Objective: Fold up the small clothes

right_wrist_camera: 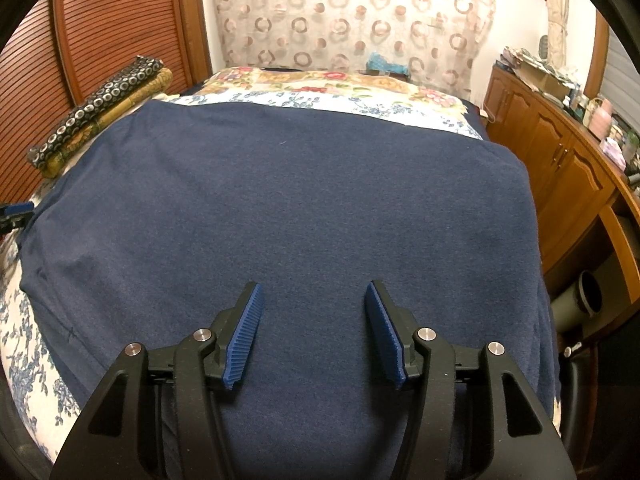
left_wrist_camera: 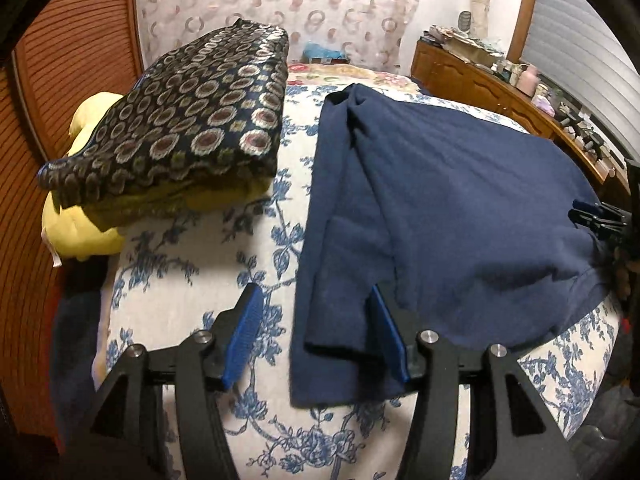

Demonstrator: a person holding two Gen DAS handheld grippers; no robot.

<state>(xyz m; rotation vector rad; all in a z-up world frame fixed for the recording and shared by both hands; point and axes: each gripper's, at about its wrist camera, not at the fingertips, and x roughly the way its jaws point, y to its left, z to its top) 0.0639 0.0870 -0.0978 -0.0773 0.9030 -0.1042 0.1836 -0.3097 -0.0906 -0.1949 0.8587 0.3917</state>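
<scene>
A navy blue garment [left_wrist_camera: 448, 208] lies spread on the bed, its left edge folded over in long pleats. It fills the middle of the right wrist view [right_wrist_camera: 280, 208]. My left gripper [left_wrist_camera: 316, 304] is open at the garment's near left corner, its right finger [left_wrist_camera: 386, 330] over the cloth edge and its left finger over the sheet. My right gripper [right_wrist_camera: 314, 300] is open just above the middle of the garment, holding nothing. Its tips also show at the garment's right edge in the left wrist view [left_wrist_camera: 596, 218].
A stack of folded clothes, dark circle-patterned [left_wrist_camera: 192, 120] over yellow [left_wrist_camera: 80, 232], lies on the bed's left side [right_wrist_camera: 100, 108]. The blue-flowered sheet [left_wrist_camera: 192, 280] covers the bed. A louvred wooden door [left_wrist_camera: 72, 60] is left; a cluttered wooden dresser [right_wrist_camera: 560, 152] stands right.
</scene>
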